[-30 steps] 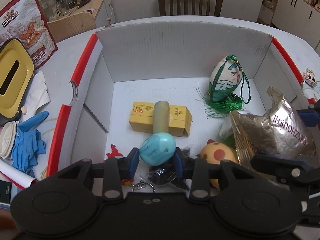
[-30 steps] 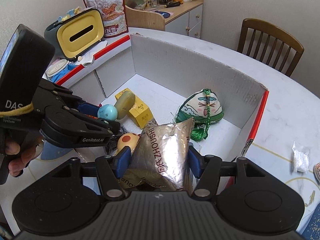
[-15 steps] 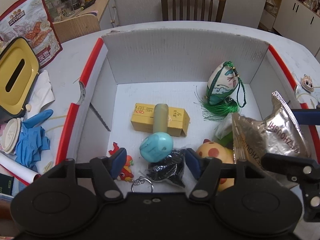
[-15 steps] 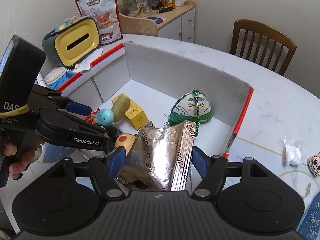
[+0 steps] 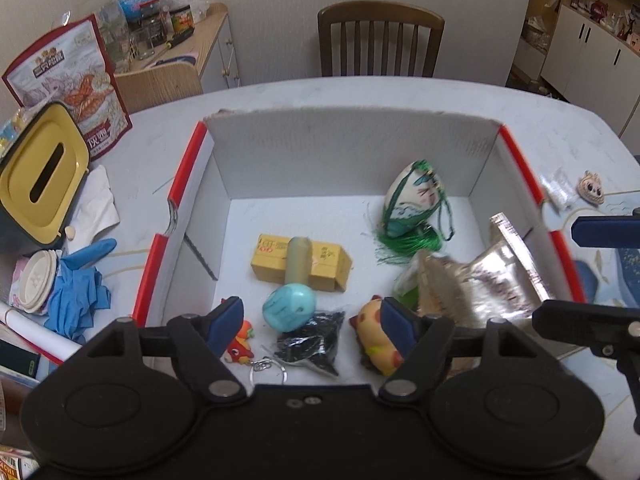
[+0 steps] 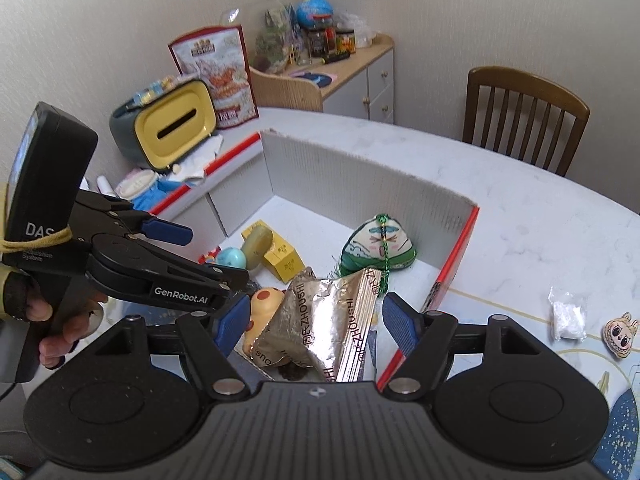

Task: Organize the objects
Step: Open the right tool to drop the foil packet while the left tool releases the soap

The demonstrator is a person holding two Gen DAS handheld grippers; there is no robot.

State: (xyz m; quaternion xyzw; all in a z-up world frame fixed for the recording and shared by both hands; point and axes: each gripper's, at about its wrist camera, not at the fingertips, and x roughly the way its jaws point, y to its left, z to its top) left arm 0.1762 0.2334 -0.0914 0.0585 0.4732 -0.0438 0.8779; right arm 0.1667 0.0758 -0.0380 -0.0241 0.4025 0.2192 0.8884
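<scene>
A white cardboard box [image 5: 352, 152] with red rims holds the objects. A turquoise ball [image 5: 289, 306] lies on the box floor against a yellow carton [image 5: 320, 266] that has an olive cylinder [image 5: 298, 260] across it. My left gripper [image 5: 312, 320] hovers open above the ball without touching it. A crumpled silver foil bag [image 6: 328, 320] rests in the box's near right corner, leaning on a yellow spotted toy [image 6: 266, 300]. Above the bag my right gripper [image 6: 316, 318] is open, its pads apart from the foil. A green tasselled sachet [image 5: 412, 204] sits at the back right.
A black packet [image 5: 312, 340] and a red keychain figure [image 5: 240, 346] lie near the box's front. Left of the box are a yellow tissue holder [image 5: 40, 176], blue gloves [image 5: 76, 292] and a snack bag [image 5: 72, 84]. On the table at the right lie a plastic packet [image 6: 568, 316] and a charm [image 6: 620, 334].
Both grippers have opened and pulled back. The left one let go of the turquoise ball, the right one let go of the foil bag; both things now lie in the box.
</scene>
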